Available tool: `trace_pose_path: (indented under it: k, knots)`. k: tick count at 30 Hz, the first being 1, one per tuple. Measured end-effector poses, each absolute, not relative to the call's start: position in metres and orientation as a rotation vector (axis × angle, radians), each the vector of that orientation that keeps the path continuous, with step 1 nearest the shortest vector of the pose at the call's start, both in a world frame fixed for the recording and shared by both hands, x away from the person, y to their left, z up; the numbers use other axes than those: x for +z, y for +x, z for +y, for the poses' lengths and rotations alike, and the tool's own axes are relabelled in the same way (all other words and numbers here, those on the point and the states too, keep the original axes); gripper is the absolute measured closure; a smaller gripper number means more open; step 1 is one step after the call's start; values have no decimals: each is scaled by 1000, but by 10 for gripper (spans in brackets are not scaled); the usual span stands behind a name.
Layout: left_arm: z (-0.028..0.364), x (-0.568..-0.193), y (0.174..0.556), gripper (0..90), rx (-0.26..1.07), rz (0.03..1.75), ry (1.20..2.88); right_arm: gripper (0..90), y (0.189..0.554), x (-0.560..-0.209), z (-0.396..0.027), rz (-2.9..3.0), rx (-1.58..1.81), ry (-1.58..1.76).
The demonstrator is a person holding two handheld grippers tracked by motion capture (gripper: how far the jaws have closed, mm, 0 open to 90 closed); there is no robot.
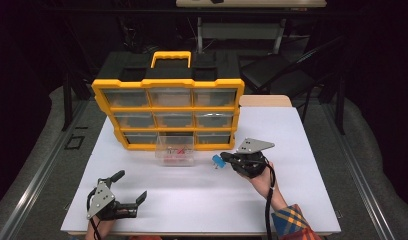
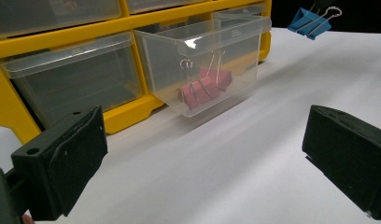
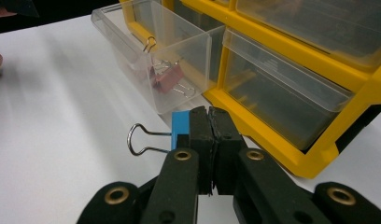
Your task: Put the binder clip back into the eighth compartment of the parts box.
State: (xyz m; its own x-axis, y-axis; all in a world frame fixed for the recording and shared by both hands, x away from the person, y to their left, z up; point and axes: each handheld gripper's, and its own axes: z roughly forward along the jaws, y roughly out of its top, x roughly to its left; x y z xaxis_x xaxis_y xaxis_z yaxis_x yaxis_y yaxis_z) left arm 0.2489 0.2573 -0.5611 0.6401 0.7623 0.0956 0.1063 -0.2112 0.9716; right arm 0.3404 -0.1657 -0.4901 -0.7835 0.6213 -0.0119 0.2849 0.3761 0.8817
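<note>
A blue binder clip [image 1: 218, 161] [image 3: 180, 129] [image 2: 309, 21] hangs just above the white table, pinched in my right gripper [image 1: 227, 159] [image 3: 208, 122], whose jaws are shut on it. To its left a clear drawer [image 1: 175, 149] [image 2: 207, 60] [image 3: 156, 51] stands pulled out of the yellow organizer [image 1: 168, 112] [image 2: 11, 109] [image 3: 328, 149]. Red binder clips [image 1: 175, 153] [image 2: 203, 86] [image 3: 164, 75] lie inside it. At the table's front left, my left gripper [image 1: 129, 187] [image 2: 205, 154] rests wide open with nothing between its jaws, pointing toward the drawer.
The organizer holds several closed clear drawers and has a yellow carry handle [image 1: 171, 56] on top. The white table [image 1: 207, 200] has bare surface in front of the organizer. A dark chair [image 1: 287, 70] stands behind the table at the right.
</note>
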Motion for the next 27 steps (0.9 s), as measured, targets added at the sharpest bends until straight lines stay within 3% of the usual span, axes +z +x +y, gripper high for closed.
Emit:
trace_pose_path:
  k: [27]
  knots:
    - [259, -561, 248, 0, 712, 722, 1695, 892, 347, -456, -143, 2264, 1435, 780]
